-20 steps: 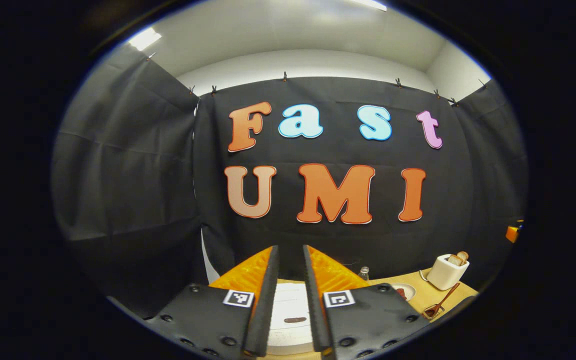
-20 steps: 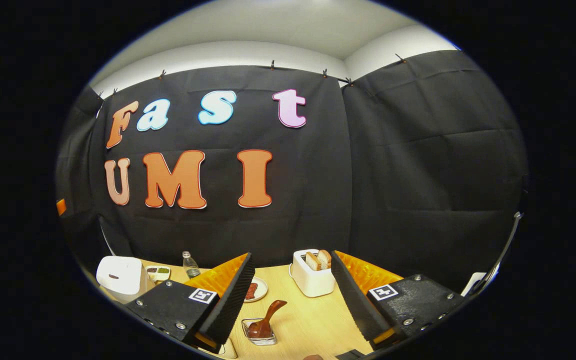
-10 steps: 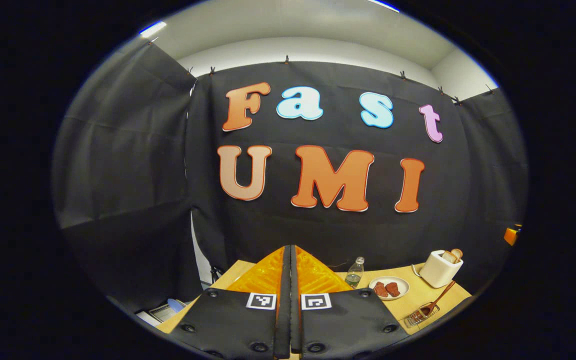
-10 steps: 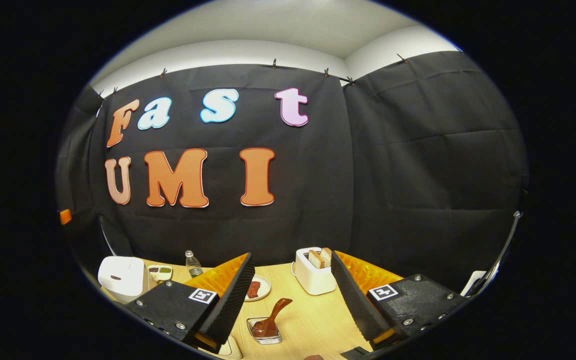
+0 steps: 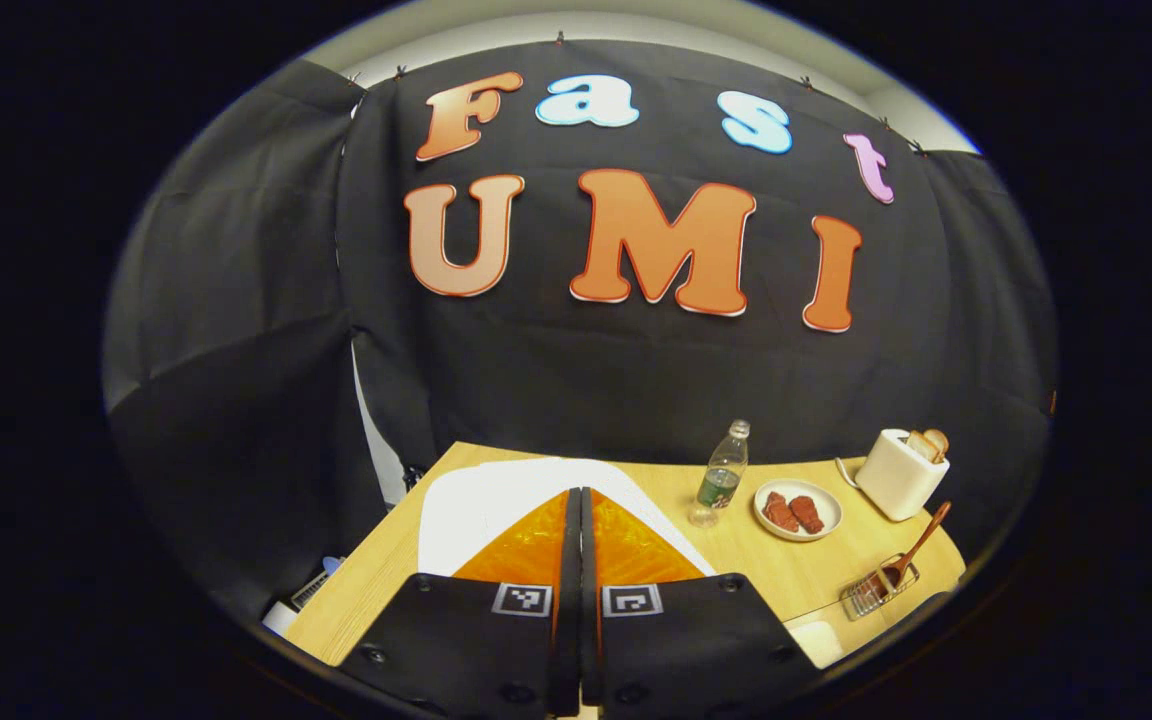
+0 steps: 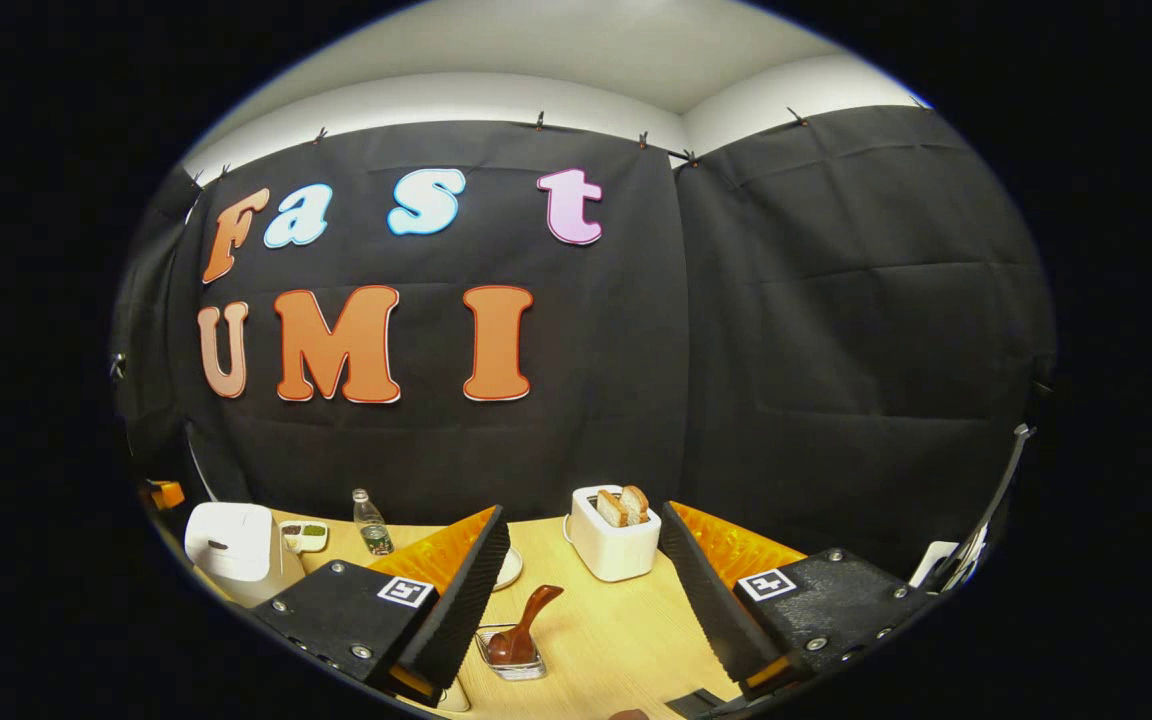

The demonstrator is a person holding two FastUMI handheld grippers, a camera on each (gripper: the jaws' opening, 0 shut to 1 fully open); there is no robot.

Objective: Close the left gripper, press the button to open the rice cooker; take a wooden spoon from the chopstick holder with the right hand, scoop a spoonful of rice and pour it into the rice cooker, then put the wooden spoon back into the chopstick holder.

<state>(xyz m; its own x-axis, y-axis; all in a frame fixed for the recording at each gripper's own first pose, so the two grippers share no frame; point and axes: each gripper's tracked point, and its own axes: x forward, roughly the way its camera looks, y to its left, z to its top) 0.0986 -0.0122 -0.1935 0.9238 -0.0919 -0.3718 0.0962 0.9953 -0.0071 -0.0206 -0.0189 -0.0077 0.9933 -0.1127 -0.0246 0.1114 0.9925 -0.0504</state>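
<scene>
The white rice cooker (image 5: 466, 510) lies directly under my left gripper (image 5: 579, 492), whose fingers are pressed together with nothing between them; its button is hidden behind them. In the right gripper view the cooker (image 6: 231, 540) stands at the far left with its lid down. The wooden spoon (image 6: 528, 622) leans in a small wire holder (image 6: 511, 658) just ahead of my right gripper (image 6: 584, 512), which is open and empty. In the left gripper view the spoon (image 5: 911, 555) is at the table's right end.
A white toaster (image 6: 616, 540) with bread slices stands behind the spoon. A water bottle (image 5: 724, 475) and a plate of red food (image 5: 798, 508) sit mid-table. A small dish (image 6: 304, 535) is beside the cooker. The table's left edge (image 5: 366, 580) runs close to the cooker.
The left gripper went from open to shut, then tipped down and forward over the rice cooker. The right gripper stayed open and barely shifted.
</scene>
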